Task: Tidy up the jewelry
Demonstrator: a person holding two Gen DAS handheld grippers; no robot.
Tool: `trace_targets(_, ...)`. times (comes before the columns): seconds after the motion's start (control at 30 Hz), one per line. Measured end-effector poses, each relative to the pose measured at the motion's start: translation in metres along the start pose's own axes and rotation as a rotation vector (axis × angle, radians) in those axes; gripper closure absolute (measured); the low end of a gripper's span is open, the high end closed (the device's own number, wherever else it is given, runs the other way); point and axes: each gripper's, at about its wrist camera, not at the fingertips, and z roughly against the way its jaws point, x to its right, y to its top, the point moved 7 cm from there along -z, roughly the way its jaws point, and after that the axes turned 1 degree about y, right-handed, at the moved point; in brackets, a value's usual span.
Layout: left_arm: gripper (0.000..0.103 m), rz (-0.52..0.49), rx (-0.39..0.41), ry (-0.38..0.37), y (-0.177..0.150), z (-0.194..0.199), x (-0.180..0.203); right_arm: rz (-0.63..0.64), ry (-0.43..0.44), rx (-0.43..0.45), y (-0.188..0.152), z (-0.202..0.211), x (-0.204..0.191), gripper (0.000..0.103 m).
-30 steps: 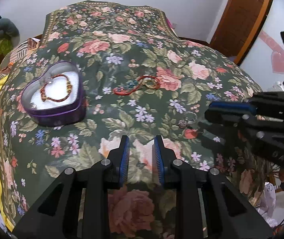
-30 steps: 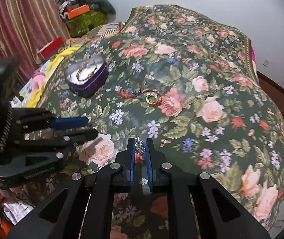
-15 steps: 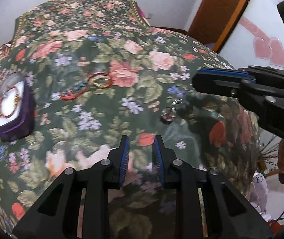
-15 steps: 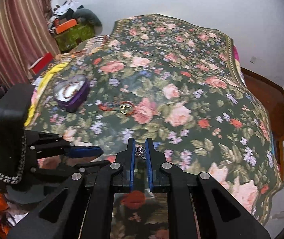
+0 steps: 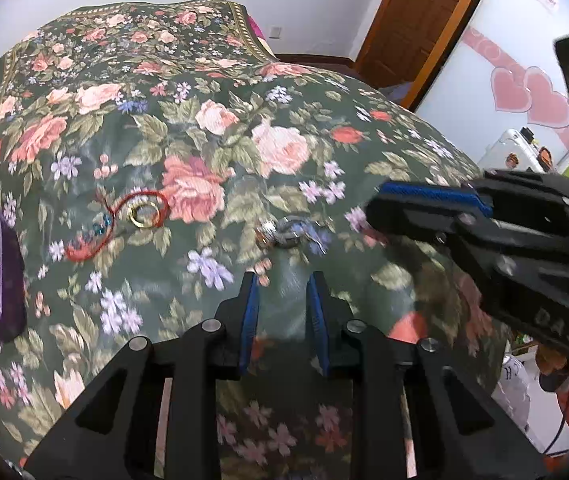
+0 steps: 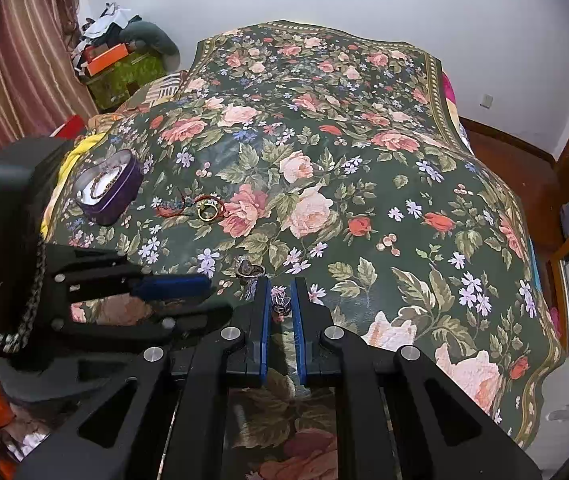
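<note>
Right wrist view: your right gripper (image 6: 280, 305) pinches a small silver charm (image 6: 280, 303); left gripper (image 5: 282, 294) gapes empty. Purple heart-shaped tin (image 6: 108, 188) holds one beaded bracelet (image 6: 102, 183); red cord bracelet (image 5: 124, 220), gold ring (image 5: 143, 213) wait on the floral bed (image 6: 364, 200).

Raised letters "DAS" on the right gripper (image 5: 372, 210) body, no other legible text

The right gripper (image 6: 280, 300) (jaws now slightly parted) has carried the silver earring (image 6: 280, 303) back down toward the bedspread (image 6: 364, 184).
</note>
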Motion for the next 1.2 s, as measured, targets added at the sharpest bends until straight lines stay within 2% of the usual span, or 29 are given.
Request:
trace_targets(0.2,0.078,0.006,-0.001,0.011,0.014,-0.009,-0.009,-0.018,-0.004,0.014,0.002,0.003,0.007,0.094)
trace_targets(0.4,0.078,-0.092,0.02,0.013,0.024,-0.015,0.003,-0.017,-0.021,0.014,0.003,0.003,0.012,0.094)
trace_targets(0.67,0.079,-0.053,0.025,-0.09,0.04,-0.026,-0.001,-0.023,-0.022,0.015,0.005,0.003,0.017,0.094)
trace_targets(0.73,0.084,-0.048,0.03,-0.113,0.042,-0.028,-0.002,-0.025,-0.022,0.015,0.006,0.002,0.017,0.094)
trace_targets(0.8,0.088,-0.049,0.032,-0.139,0.041,-0.028,0.0,-0.024,-0.023,0.015,0.008,0.002,0.018,0.094)
trace_targets(0.97,0.088,-0.07,0.047,-0.138,0.04,-0.023,0.005,-0.033,-0.024,0.019,0.013,0.0,0.018,0.094)
trace_targets(1.2,0.088,-0.069,0.062,-0.147,0.022,0.0,0.008,-0.019,-0.012,0.019,0.018,-0.003,0.009,0.094)
